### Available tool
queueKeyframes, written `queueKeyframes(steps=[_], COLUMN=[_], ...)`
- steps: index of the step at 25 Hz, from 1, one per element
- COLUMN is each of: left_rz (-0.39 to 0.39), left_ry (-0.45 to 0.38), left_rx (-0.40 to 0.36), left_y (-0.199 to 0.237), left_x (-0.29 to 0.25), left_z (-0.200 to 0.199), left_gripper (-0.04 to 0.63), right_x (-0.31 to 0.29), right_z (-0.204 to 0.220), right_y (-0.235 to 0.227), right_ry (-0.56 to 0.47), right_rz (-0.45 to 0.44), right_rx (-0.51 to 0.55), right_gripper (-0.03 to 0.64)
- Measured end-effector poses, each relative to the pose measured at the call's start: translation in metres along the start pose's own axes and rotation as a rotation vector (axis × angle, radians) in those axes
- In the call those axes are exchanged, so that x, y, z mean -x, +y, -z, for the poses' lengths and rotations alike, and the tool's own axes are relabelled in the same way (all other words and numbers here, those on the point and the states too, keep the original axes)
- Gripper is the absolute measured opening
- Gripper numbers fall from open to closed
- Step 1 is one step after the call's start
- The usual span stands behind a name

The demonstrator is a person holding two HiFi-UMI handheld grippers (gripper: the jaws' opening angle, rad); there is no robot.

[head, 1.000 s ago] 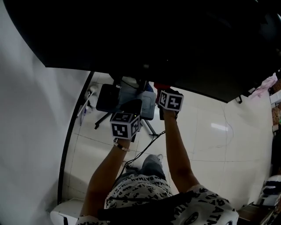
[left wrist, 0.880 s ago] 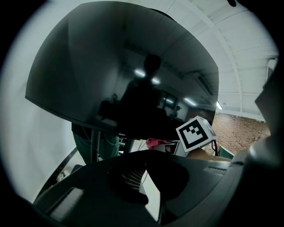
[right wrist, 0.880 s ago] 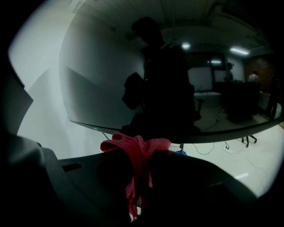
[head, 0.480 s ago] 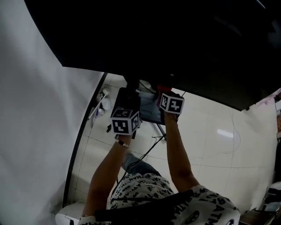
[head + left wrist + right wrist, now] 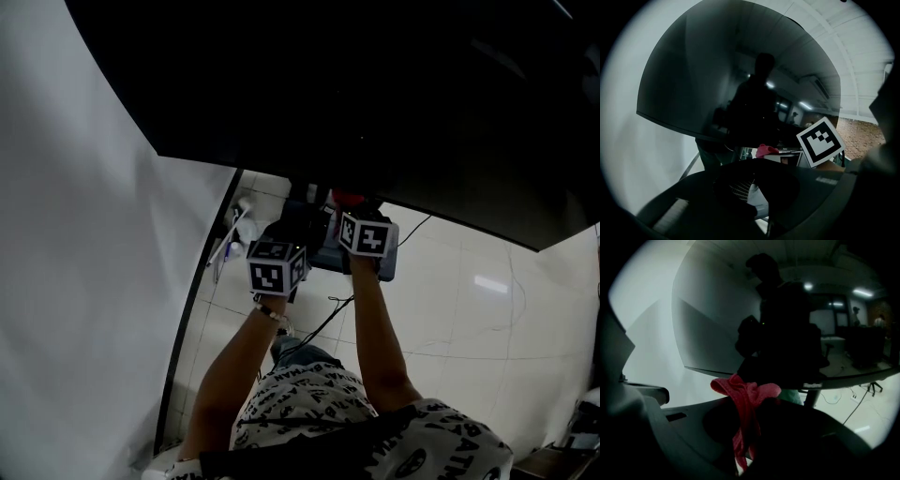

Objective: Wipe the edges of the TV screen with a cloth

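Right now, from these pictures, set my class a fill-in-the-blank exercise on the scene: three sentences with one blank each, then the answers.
1. The right gripper holds a red ___ pinched in its fingers.
2. The dark TV screen reflects the silhouette of a ___.
3. In the head view, the left gripper sits ___ the TV's bottom edge.

Missing words: cloth; person; below.

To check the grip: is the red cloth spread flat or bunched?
Bunched. The cloth hangs crumpled in folds from the shut right gripper.
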State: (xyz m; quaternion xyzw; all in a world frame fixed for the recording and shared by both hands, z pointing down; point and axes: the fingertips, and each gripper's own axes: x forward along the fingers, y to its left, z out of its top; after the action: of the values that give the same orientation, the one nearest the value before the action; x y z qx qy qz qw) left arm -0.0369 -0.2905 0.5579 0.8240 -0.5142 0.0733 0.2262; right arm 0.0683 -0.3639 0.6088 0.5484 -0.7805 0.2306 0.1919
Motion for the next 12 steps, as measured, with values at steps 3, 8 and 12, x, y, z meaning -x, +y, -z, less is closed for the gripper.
queueKeyframes(steps=[3, 8, 12], left_rz=[-0.021, -0.063, -0.100], left_ry=[0.001, -0.011, -0.025], left_rx=[0.003, 0.021, 0.044], left_y=[0.030, 0.078, 0.115], left_x=[0.003, 0.014, 0.026], left_z=[-0.006, -0.015, -0.021], left_gripper=[-0.008, -0.008, -0.008], right_x=[-0.018, -0.043, -0.058], right_z=[-0.006, -0.009, -0.013], right_y=[0.029, 0.076, 0.110], right_ry=[0.005, 0.029, 0.040], right_rz=[-0.022, -0.063, -0.105], right_rx=[0.013, 0.048, 0.060], right_gripper=[0.075, 0.075, 0.075])
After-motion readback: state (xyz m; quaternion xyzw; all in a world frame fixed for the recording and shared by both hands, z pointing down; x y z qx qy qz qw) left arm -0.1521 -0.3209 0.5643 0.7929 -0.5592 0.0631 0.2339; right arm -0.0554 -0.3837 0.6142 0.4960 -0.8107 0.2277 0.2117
